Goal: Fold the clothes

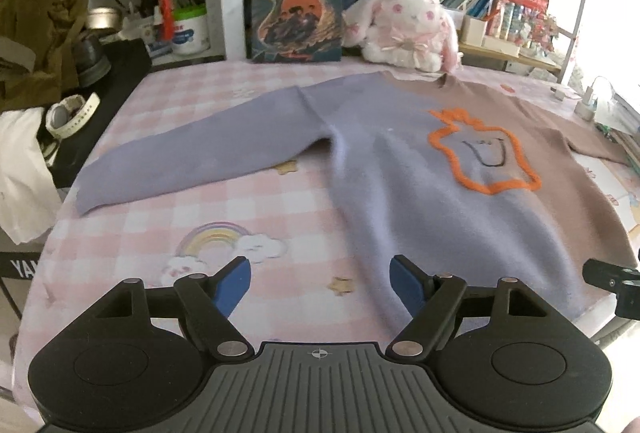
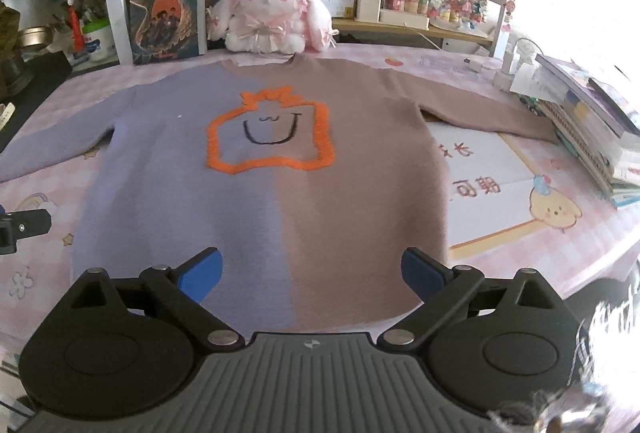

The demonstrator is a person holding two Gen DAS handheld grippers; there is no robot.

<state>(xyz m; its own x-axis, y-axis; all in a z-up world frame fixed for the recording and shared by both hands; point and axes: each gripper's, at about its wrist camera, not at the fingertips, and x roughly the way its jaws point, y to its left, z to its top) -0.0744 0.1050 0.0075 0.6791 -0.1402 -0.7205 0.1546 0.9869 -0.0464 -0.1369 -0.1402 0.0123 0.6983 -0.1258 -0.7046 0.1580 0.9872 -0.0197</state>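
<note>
A: Where is the sweater [image 2: 256,193]?

B: Spread flat, front up, on the pink checked tablecloth [image 1: 168,201], neck toward the shelves. One half is lilac, the other brown, with an orange outline [image 2: 270,131] on the chest.

A: Anything cut off?

B: The lilac sleeve [image 1: 192,153] lies fully on the cloth in the left view, but the right view crops its cuff. The brown sleeve [image 2: 492,113] ends against a stack of books [image 2: 592,137], so its cuff is hard to make out. The hem sits behind the right gripper [image 2: 312,275].

A: And the jaws?

B: Both pairs stand wide apart, holding nothing. The left gripper [image 1: 320,283] hangs over the sweater's lilac bottom corner.

A: What surrounds it?

B: A plush rabbit [image 2: 272,17] and an upright book [image 2: 166,9] just beyond the collar, a printed sheet [image 2: 488,177] beside the brown half, and a watch [image 1: 72,113] and piled clothes [image 1: 36,37] off the left edge.
</note>
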